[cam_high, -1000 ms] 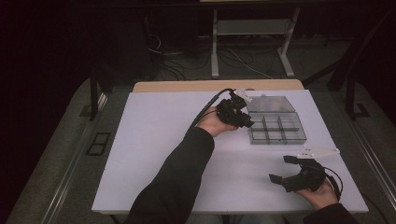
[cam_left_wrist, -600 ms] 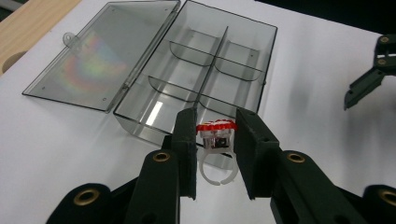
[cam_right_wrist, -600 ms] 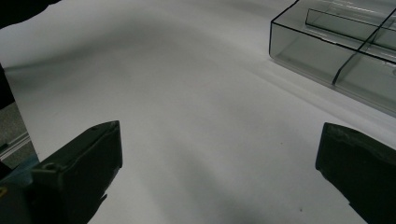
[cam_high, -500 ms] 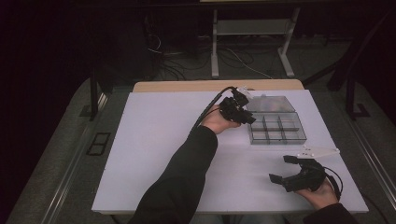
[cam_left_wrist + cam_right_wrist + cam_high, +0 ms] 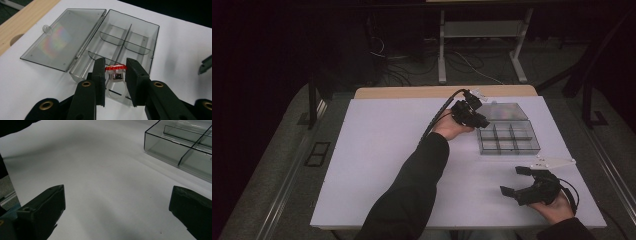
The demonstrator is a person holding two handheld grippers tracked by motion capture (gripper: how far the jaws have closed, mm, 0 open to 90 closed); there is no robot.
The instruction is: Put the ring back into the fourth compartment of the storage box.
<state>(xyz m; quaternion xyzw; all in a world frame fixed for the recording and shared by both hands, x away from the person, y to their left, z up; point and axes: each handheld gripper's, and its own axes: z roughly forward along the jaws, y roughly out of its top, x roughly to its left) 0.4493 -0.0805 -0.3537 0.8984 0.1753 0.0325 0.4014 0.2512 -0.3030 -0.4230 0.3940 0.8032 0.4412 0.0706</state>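
Left tool [image 5: 115, 75] has edged toward the far-left corner of the compartment box [image 5: 508, 138] since a second ago — jaws clamped on a small red-capped piece [image 5: 115, 71], held just above the nearest compartment. Likely a drop-in is close. Lid [image 5: 63, 37] lies open flat beside the tray, clear of the path; dividers are the only nearby obstacle. Right tool [image 5: 523, 181] rests on the white counter [image 5: 377, 150] — jaws wide apart, empty, unmoved.

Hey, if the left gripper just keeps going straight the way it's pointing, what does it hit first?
Probably the open compartment box: the left gripper, shut on a red bottle cap, points at its nearest compartments. Depth is unclear.
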